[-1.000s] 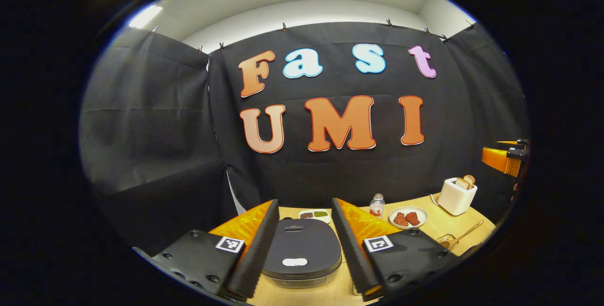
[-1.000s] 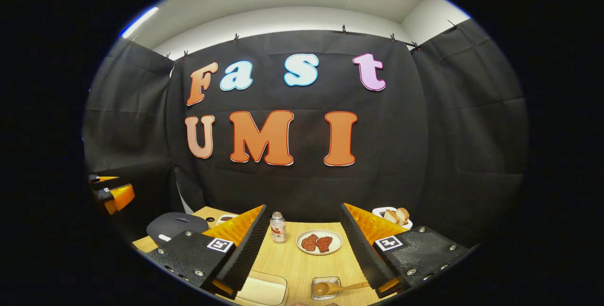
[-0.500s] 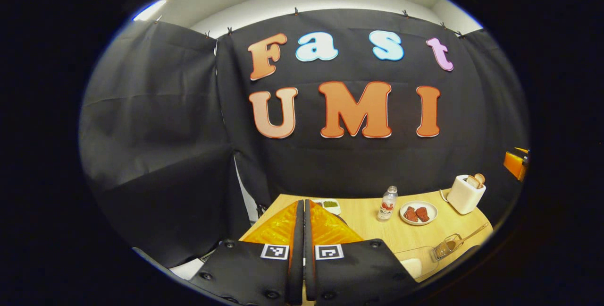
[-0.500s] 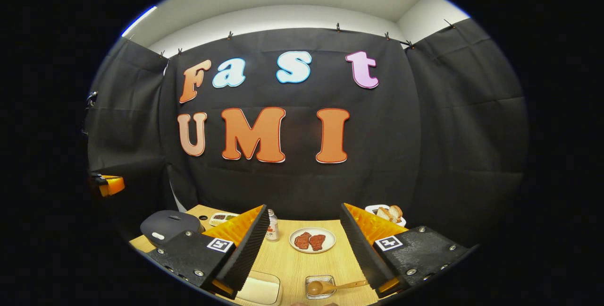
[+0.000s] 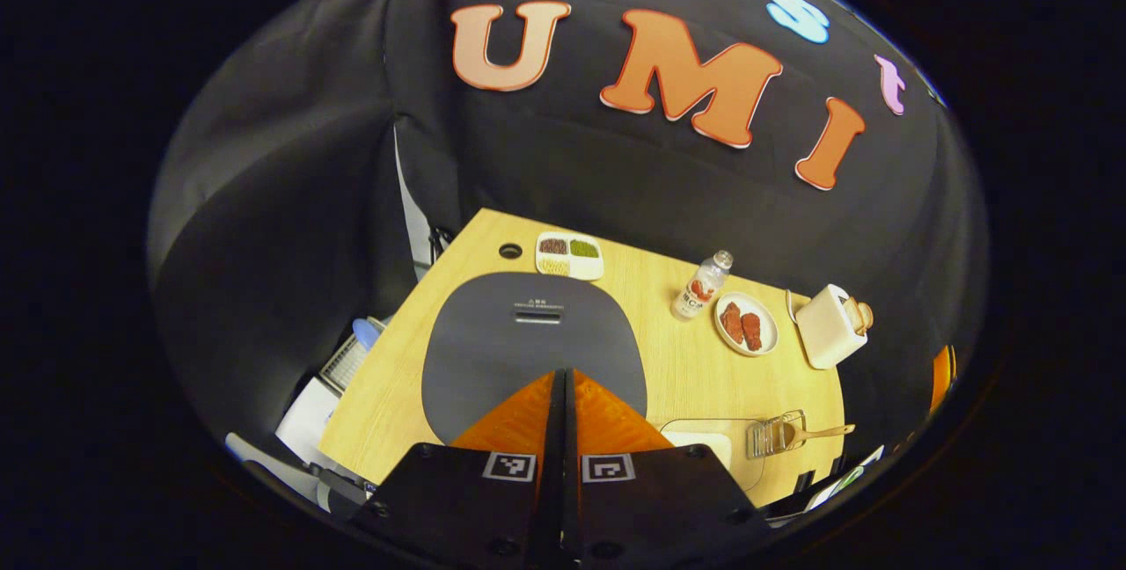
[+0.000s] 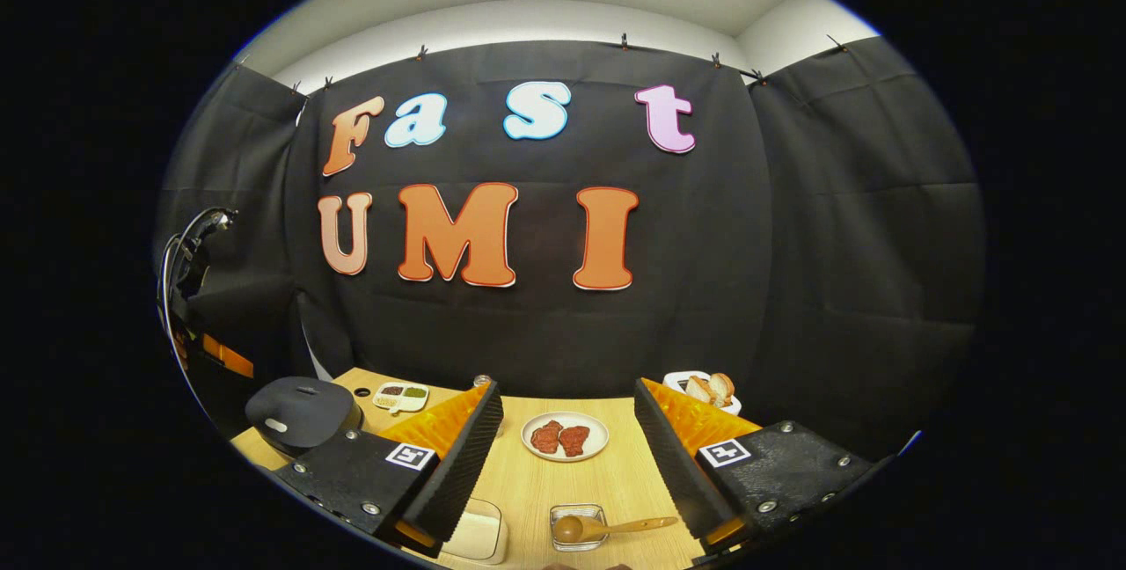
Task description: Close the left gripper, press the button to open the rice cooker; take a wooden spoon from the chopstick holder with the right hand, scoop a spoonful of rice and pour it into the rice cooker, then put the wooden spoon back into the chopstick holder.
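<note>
My left gripper [image 5: 563, 394]: fingers pressed together, over the near edge of the rice cooker [image 5: 528, 337] | right gripper [image 6: 563, 438]: wide apart, wooden spoon [image 6: 607, 527] below, between fingers | right gripper view: rice cooker far left.

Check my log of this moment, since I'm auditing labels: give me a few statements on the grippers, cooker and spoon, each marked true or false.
1. The left gripper has its jaws closed together. True.
2. The rice cooker has its lid up. False: the lid is down.
3. The wooden spoon rests in the chopstick holder. True.
4. The right gripper grips the spoon. False: its jaws stand apart, holding nothing.
5. The plate holds two reddish pieces. True.
</note>
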`<action>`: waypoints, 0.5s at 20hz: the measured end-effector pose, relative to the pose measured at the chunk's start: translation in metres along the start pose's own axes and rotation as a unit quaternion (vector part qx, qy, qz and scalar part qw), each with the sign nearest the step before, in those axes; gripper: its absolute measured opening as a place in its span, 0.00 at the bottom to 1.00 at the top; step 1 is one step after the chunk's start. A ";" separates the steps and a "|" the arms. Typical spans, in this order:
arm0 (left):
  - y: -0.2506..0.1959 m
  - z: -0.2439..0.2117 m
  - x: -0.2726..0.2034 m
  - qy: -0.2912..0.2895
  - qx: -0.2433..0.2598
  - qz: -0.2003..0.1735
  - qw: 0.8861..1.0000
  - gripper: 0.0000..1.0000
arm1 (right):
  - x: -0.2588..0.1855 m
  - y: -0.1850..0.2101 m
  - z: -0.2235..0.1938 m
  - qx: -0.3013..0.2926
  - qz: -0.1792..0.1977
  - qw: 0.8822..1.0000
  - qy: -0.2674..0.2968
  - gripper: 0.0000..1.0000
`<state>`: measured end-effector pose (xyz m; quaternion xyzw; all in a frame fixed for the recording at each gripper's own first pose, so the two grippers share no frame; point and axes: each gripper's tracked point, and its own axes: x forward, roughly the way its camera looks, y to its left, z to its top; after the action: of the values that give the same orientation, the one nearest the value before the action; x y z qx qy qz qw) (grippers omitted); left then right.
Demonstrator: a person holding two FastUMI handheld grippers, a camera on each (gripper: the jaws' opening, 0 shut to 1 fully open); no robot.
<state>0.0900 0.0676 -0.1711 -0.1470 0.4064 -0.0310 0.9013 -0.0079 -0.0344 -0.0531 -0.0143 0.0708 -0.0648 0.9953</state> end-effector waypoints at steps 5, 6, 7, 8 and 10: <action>0.000 -0.044 0.029 0.107 -0.060 -0.027 0.992 0.06 | -0.002 -0.015 -0.025 -0.004 -0.017 0.999 0.030 0.94; 0.003 -0.051 0.034 0.121 -0.068 -0.023 0.990 0.06 | -0.002 -0.017 -0.029 -0.003 -0.019 0.999 0.036 0.94; 0.005 -0.058 0.038 0.132 -0.073 -0.023 0.988 0.10 | -0.003 -0.018 -0.033 -0.002 -0.020 0.999 0.041 0.94; 0.005 -0.064 0.042 0.141 -0.080 -0.021 0.986 0.02 | -0.003 -0.019 -0.037 -0.002 -0.022 0.999 0.045 0.94; 0.006 -0.068 0.042 0.149 -0.092 -0.022 0.984 0.02 | -0.002 -0.020 -0.042 -0.002 -0.024 0.998 0.052 0.94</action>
<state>0.0678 0.0499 -0.2460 -0.2319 0.5336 -0.0347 0.8126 -0.0189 -0.0550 -0.0940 -0.0141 0.1225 -0.0889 0.9884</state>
